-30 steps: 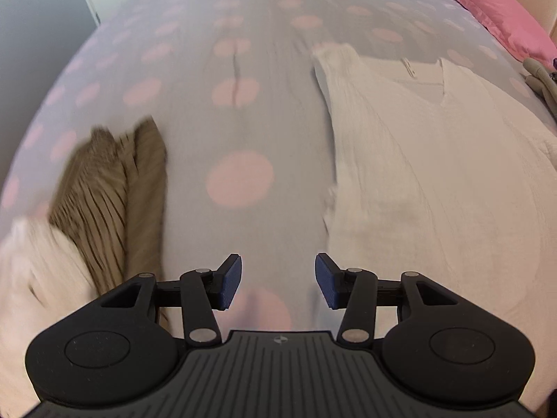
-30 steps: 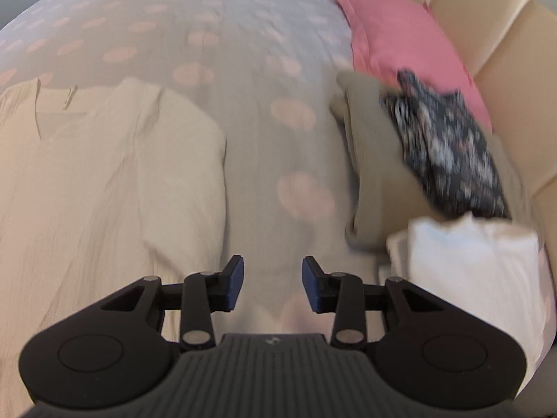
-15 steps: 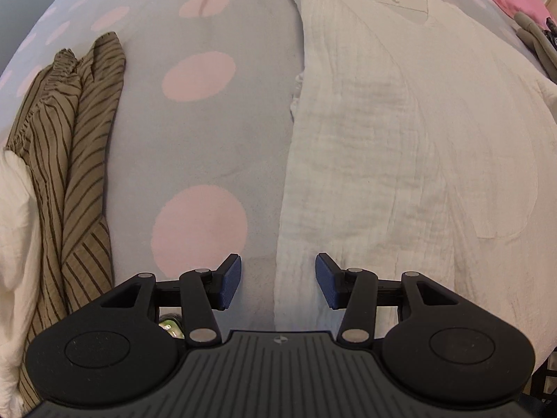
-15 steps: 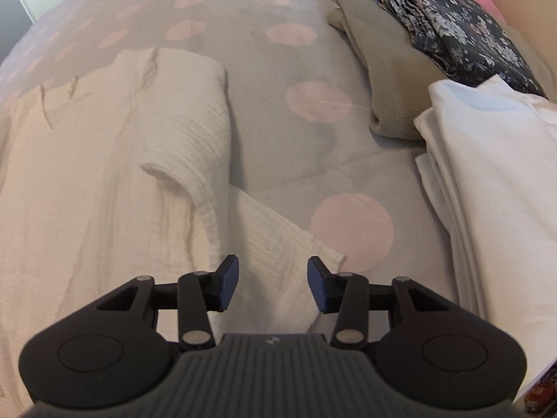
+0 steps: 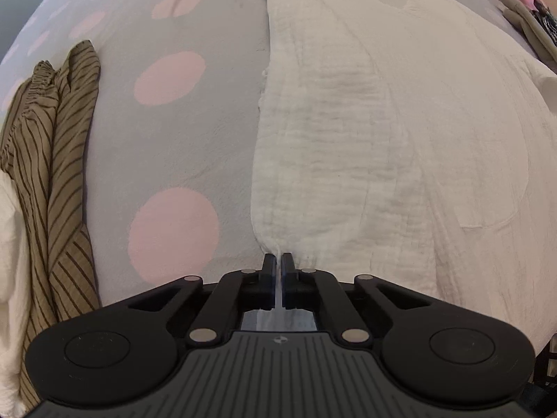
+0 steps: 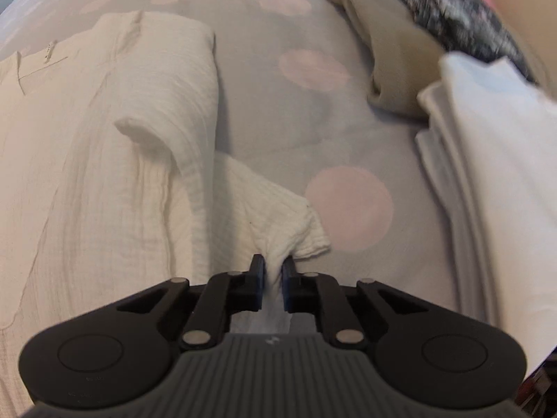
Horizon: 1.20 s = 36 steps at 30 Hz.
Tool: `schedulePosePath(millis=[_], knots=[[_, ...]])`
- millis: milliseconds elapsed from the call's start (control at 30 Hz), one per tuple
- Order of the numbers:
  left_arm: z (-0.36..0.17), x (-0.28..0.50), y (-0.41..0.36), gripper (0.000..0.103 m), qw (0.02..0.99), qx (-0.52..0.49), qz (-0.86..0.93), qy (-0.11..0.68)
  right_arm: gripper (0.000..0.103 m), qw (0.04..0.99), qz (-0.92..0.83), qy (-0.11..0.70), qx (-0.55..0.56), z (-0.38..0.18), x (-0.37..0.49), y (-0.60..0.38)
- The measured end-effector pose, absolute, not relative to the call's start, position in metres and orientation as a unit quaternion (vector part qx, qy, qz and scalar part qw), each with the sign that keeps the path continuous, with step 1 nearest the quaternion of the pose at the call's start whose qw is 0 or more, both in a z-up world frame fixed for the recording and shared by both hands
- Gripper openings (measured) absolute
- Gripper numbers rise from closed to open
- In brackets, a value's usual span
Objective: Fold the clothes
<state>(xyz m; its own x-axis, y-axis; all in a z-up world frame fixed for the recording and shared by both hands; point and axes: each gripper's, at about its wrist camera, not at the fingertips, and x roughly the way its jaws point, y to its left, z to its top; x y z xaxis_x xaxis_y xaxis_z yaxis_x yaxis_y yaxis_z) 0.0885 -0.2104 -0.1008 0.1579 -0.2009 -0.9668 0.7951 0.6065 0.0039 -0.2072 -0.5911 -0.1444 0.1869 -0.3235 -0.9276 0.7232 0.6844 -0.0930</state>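
Bedspread, grey with pink dots: our work surface. Cream top: lies flat across its middle, neckline at the far end, hem nearest us. Striped brown garment: far left. White folded stack: right. Left gripper: pinched tight on the hem's left corner. Right gripper: jaws closing on the bunched right corner, cloth between them. We judge both corners should lift together, level and taut, so the hem folds evenly toward the neckline.

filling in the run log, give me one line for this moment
step: grab hem | left gripper: shut on cream top, near left corner | right gripper: closing, near right corner between jaws | top: flat on bed
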Motion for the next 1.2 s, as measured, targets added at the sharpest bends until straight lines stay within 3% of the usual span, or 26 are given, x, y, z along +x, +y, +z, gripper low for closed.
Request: schedulePosePath(millis=[567,800,1200], knots=[[-0.011,0.17,-0.161,0.0,0.827,0.117,-0.258,0.487,0.011,0.739,-0.56,0.333,0.17,-0.034,-0.266,-0.665],[-0.011,0.204,-0.14,0.0,0.858,0.098,-0.172,0.474,0.011,0.715,-0.606,0.31,0.159,-0.039,-0.276,-0.708],[0.017,0.232,-0.137,0.0,0.921,0.083,-0.096,0.369,0.011,0.714,-0.63,0.278,0.127,-0.042,-0.256,-0.744]])
